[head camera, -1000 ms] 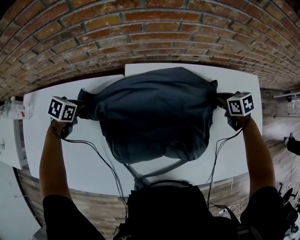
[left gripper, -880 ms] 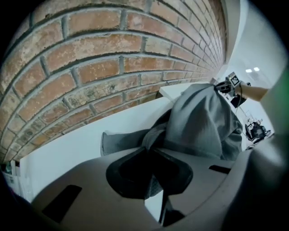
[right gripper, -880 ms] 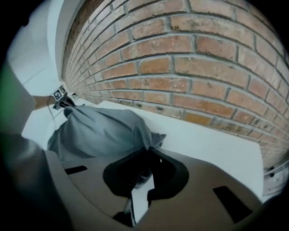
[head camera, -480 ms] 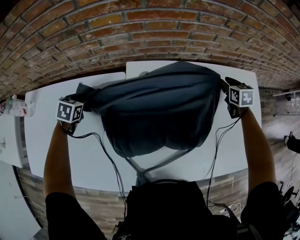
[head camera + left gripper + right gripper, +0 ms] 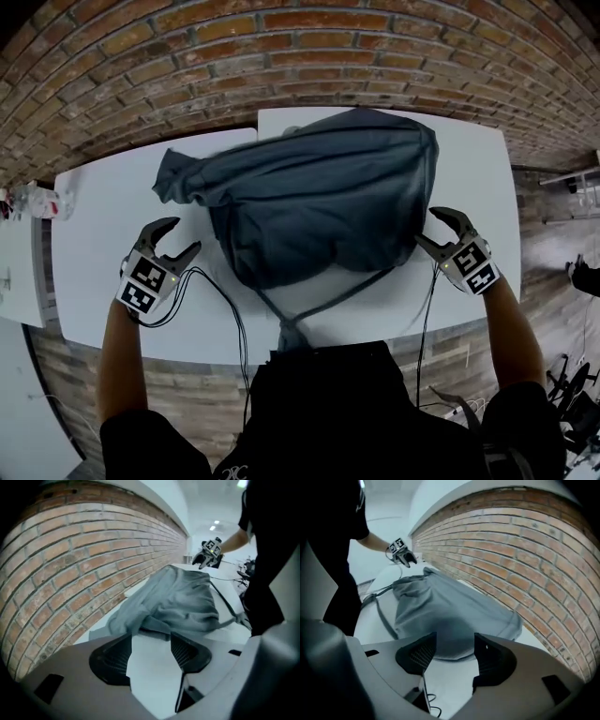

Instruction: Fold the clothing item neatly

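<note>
Your left claw (image 5: 186,234) is wide open and holds nothing. Its jaws have just been opening, and only bare white worktop (image 5: 103,253) shows between them. It sits near the clothing item (image 5: 328,197), off that garment's near left side, with the cloth lying just past the jaw tips and not touching the pads.

Your right claw (image 5: 427,225) is also spread wide and empty, its jaws likewise just been opening. It sits just beside the garment's near right edge. In the right gripper view a rounded fold of the cloth shows beyond the gap between the jaws, but neither pad presses on it.

The clothing item is a dark grey-blue garment, lying loose and puffed up in a rumpled heap on the worktop. A bunched end trails from its far left corner. A red brick wall (image 5: 281,56) stands beyond the garment's far side. Thin black cables (image 5: 225,309) run from your left claw across the worktop on the garment's near side, toward your body.
</note>
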`<action>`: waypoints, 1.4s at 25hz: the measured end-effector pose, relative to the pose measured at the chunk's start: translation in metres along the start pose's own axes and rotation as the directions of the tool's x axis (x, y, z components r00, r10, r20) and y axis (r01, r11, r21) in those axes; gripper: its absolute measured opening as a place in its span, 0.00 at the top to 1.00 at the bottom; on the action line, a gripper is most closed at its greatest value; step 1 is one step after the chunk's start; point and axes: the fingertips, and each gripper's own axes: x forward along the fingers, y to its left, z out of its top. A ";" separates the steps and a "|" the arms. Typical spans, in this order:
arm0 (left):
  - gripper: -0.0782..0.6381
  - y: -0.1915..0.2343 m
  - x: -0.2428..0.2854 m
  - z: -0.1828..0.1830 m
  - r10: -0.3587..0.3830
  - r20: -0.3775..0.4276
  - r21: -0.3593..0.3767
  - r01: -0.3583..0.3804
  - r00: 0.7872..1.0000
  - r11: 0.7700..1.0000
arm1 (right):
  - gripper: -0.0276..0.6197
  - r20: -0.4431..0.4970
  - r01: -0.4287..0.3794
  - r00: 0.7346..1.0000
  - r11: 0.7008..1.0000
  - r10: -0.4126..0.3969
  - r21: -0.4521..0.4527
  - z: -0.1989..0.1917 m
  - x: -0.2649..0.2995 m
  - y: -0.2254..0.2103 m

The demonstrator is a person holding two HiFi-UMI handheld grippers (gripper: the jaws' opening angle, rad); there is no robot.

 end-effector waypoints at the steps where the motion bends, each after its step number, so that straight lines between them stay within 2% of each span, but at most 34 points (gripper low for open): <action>1: 0.56 -0.021 -0.001 0.000 -0.033 0.002 0.021 0.033 0.999 0.999 | 0.59 -0.010 -0.026 1.000 0.999 0.025 -0.041 -0.001 -0.002 0.017; 4: 0.54 -0.080 0.002 0.001 -0.133 0.009 0.092 0.131 0.991 0.987 | 0.52 -0.073 -0.118 0.992 0.975 0.105 -0.190 -0.011 -0.007 0.065; 6: 0.54 -0.110 0.008 -0.007 -0.157 -0.033 0.211 0.160 0.987 0.964 | 0.49 -0.149 -0.171 0.980 0.938 0.132 -0.300 -0.027 -0.005 0.088; 8: 0.53 -0.129 0.016 -0.016 -0.139 -0.076 0.344 0.157 0.987 0.926 | 0.45 -0.206 -0.195 0.971 0.908 0.125 -0.370 -0.042 0.001 0.099; 10: 0.52 -0.139 0.023 -0.014 -0.122 -0.075 0.432 0.143 0.990 0.891 | 0.45 -0.222 -0.196 0.968 0.904 0.116 -0.380 -0.046 0.008 0.104; 13: 0.52 -0.151 0.034 -0.001 -0.125 -0.057 0.516 0.136 0.991 0.846 | 0.45 -0.226 -0.178 0.970 0.902 0.093 -0.392 -0.046 0.019 0.108; 16: 0.52 -0.162 0.048 0.005 -0.131 -0.073 0.584 0.149 0.989 0.798 | 0.45 -0.191 -0.110 0.981 0.904 0.032 -0.414 -0.038 0.031 0.103; 18: 0.52 -0.166 0.058 0.006 -0.133 -0.093 0.602 0.162 0.987 0.782 | 0.45 -0.155 -0.059 0.988 0.900 -0.009 -0.432 -0.031 0.037 0.100; 20: 0.52 -0.167 0.064 0.005 -0.135 -0.122 0.591 0.182 0.983 0.786 | 0.46 -0.136 -0.038 0.990 0.894 -0.026 -0.447 -0.027 0.040 0.098; 22: 0.56 -0.163 0.066 0.002 -0.131 -0.137 0.550 0.186 0.982 0.814 | 0.47 -0.094 0.017 0.993 0.887 -0.068 -0.461 -0.020 0.040 0.093; 23: 0.67 -0.160 0.066 0.002 -0.120 -0.133 0.528 0.173 0.984 0.832 | 0.54 -0.056 0.064 0.993 0.880 -0.103 -0.470 -0.014 0.037 0.088; 24: 0.79 -0.157 0.065 0.003 -0.109 -0.125 0.506 0.158 0.986 0.848 | 0.55 -0.017 0.110 0.991 0.871 -0.134 -0.479 -0.008 0.034 0.085; 26: 0.81 -0.154 0.062 0.007 -0.108 -0.101 0.460 0.143 0.989 0.877 | 0.55 0.042 0.173 0.983 0.841 -0.177 -0.513 0.000 0.029 0.081; 28: 0.82 -0.153 0.058 0.011 -0.126 -0.072 0.402 0.144 0.989 0.904 | 0.55 0.056 0.186 0.981 0.812 -0.186 -0.553 0.001 0.031 0.083; 29: 0.82 -0.152 0.055 0.012 -0.135 -0.063 0.376 0.149 0.989 0.914 | 0.55 0.049 0.176 0.983 0.808 -0.179 -0.562 0.000 0.034 0.085; 30: 0.82 -0.152 0.053 0.012 -0.142 -0.056 0.357 0.153 0.988 0.922 | 0.56 0.037 0.162 0.985 0.808 -0.171 -0.566 -0.001 0.037 0.087; 31: 0.82 -0.152 0.051 0.013 -0.147 -0.051 0.342 0.155 0.988 0.927 | 0.60 0.022 0.148 0.986 0.811 -0.165 -0.565 -0.002 0.039 0.088; 32: 0.82 -0.152 0.048 0.013 -0.150 -0.045 0.331 0.156 0.988 0.931 | 0.73 0.006 0.135 0.987 0.819 -0.159 -0.558 -0.003 0.040 0.090; 33: 0.82 -0.152 0.046 0.013 -0.153 -0.038 0.321 0.157 0.988 0.934 | 0.79 -0.013 0.118 0.989 0.835 -0.148 -0.538 -0.004 0.040 0.091; 35: 0.82 -0.151 0.039 0.013 -0.157 -0.026 0.302 0.157 0.987 0.940 | 0.82 -0.052 0.067 0.994 0.894 -0.100 -0.444 -0.009 0.037 0.093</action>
